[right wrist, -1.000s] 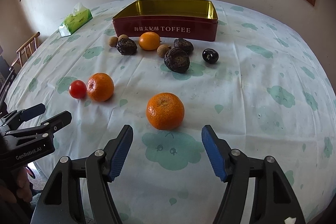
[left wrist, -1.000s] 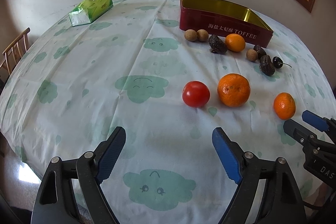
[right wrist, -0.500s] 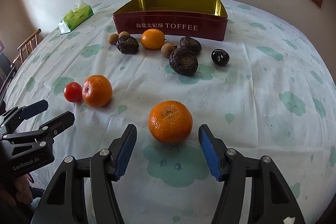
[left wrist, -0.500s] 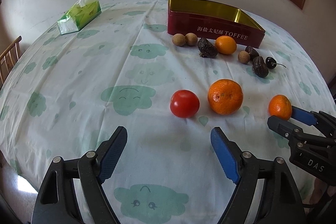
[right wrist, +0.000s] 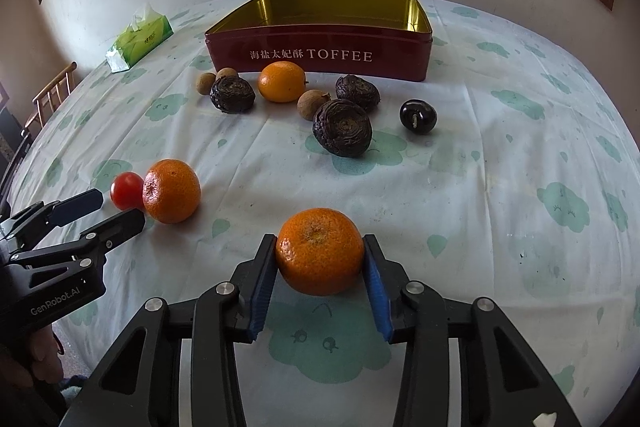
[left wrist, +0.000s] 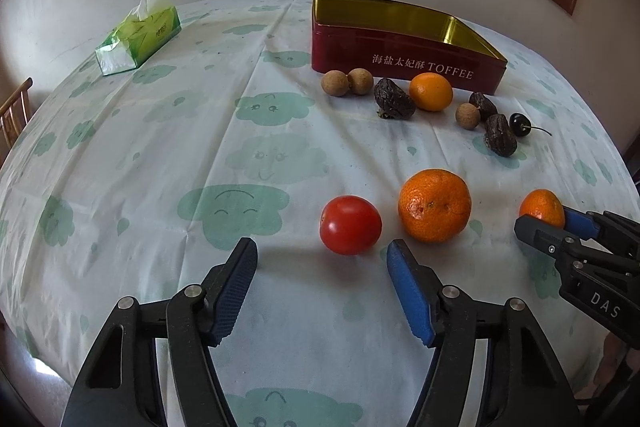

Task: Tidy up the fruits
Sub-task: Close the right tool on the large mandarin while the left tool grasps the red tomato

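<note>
A tangerine [right wrist: 320,251] sits on the tablecloth between the blue pads of my right gripper [right wrist: 318,263]; the jaws are closing and both pads touch its sides. The left wrist view shows that same gripper [left wrist: 560,223] at the right edge around the tangerine [left wrist: 542,207]. My left gripper [left wrist: 322,259] is closing too, with nothing pressed between its pads. A red tomato [left wrist: 350,225] lies just past its fingertips, and a larger tangerine [left wrist: 434,205] is to the right of the tomato. The red toffee tin [right wrist: 320,55] stands open at the back.
In front of the tin lie a small orange [right wrist: 282,81], brown longans [left wrist: 335,83], several dark wrinkled fruits [right wrist: 342,127] and a dark cherry [right wrist: 418,115]. A green tissue pack [left wrist: 138,37] sits at the back left. A wooden chair [right wrist: 50,95] stands beyond the left table edge.
Both grippers moved closer to the fruit and narrowed. The right gripper's pads came in around the near tangerine and now touch it. The tomato now lies nearer the left gripper's tips.
</note>
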Action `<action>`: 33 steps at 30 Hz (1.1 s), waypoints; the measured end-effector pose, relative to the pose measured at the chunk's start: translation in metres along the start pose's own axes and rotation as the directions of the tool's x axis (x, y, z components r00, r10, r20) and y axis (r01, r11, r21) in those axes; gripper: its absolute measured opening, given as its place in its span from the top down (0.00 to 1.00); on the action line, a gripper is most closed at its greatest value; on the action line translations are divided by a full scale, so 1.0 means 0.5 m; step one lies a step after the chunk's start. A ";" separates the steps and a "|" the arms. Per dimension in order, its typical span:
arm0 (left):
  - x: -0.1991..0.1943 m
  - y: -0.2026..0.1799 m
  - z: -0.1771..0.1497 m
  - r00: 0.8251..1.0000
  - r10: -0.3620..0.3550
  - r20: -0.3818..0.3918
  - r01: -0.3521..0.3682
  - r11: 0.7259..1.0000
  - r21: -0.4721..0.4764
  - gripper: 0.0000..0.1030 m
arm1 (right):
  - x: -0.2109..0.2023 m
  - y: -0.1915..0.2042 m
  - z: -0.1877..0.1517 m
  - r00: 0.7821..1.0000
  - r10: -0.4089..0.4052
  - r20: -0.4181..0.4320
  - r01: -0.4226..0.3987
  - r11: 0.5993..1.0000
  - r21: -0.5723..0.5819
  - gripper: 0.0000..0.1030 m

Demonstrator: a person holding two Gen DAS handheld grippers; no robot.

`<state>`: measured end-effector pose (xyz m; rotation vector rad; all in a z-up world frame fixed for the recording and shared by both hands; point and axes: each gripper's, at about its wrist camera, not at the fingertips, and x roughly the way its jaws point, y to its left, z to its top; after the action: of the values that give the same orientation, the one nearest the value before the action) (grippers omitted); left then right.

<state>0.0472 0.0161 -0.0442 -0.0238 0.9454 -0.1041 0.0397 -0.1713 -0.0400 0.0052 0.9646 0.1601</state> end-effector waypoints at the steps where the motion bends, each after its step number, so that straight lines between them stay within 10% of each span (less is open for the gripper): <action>1: 0.002 -0.001 0.001 1.000 -0.002 -0.001 0.002 1.000 0.001 0.38 | 0.000 0.000 0.001 1.000 0.001 0.000 -0.001 1.000 0.001 0.62; 19: 0.012 -0.017 0.017 1.000 -0.020 0.019 0.019 0.999 0.035 0.66 | 0.000 0.000 -0.001 1.000 -0.003 0.002 0.003 1.000 -0.004 0.62; 33: 0.008 -0.018 0.014 0.999 -0.031 0.019 0.031 0.999 0.027 0.69 | -0.001 0.001 -0.001 1.000 -0.002 0.003 0.002 1.000 -0.006 0.63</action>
<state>0.0548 0.0067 -0.0427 -0.0150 0.9242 -0.1446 0.0388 -0.1709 -0.0397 -0.0008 0.9608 0.1609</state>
